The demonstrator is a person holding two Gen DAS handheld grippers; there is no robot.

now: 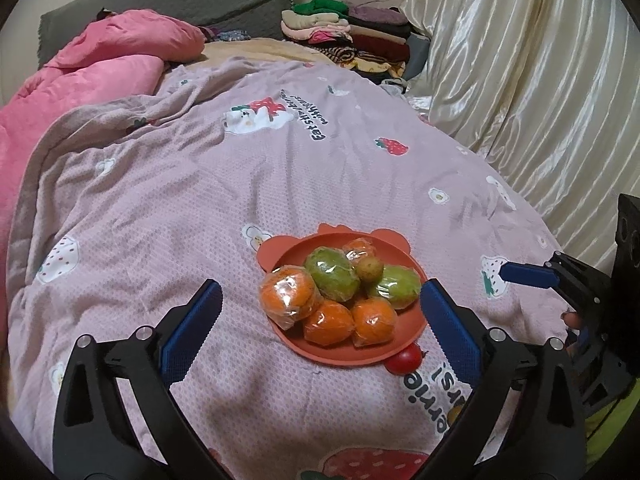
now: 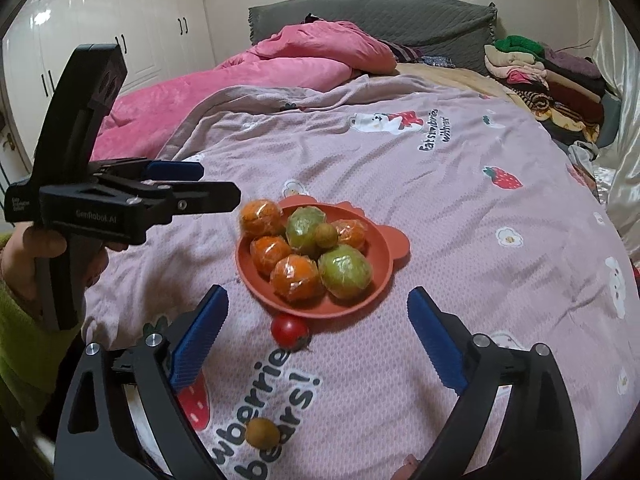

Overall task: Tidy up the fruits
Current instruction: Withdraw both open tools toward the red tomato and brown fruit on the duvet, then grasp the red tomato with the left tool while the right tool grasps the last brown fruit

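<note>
An orange bear-eared plate (image 1: 408,344) (image 2: 384,280) sits on the pink bedspread. It holds several plastic-wrapped oranges (image 1: 286,294) (image 2: 298,278), two wrapped green fruits (image 1: 332,274) (image 2: 346,272) and a small brown fruit (image 1: 370,268) (image 2: 325,235). A red cherry tomato (image 1: 405,360) (image 2: 289,330) lies on the bedspread against the plate's near rim. Another small brown fruit (image 2: 262,433) lies nearer to me. My left gripper (image 1: 320,320) is open and empty, just short of the plate; it also shows in the right wrist view (image 2: 216,186). My right gripper (image 2: 316,336) is open and empty, around the tomato.
A pink duvet (image 2: 288,64) is bunched at the bed's far left. Folded clothes (image 1: 352,36) are stacked at the headboard by the cream curtain (image 1: 520,80). White wardrobes (image 2: 100,28) stand at the left. The right gripper's blue fingertip (image 1: 528,274) shows at the right edge of the left wrist view.
</note>
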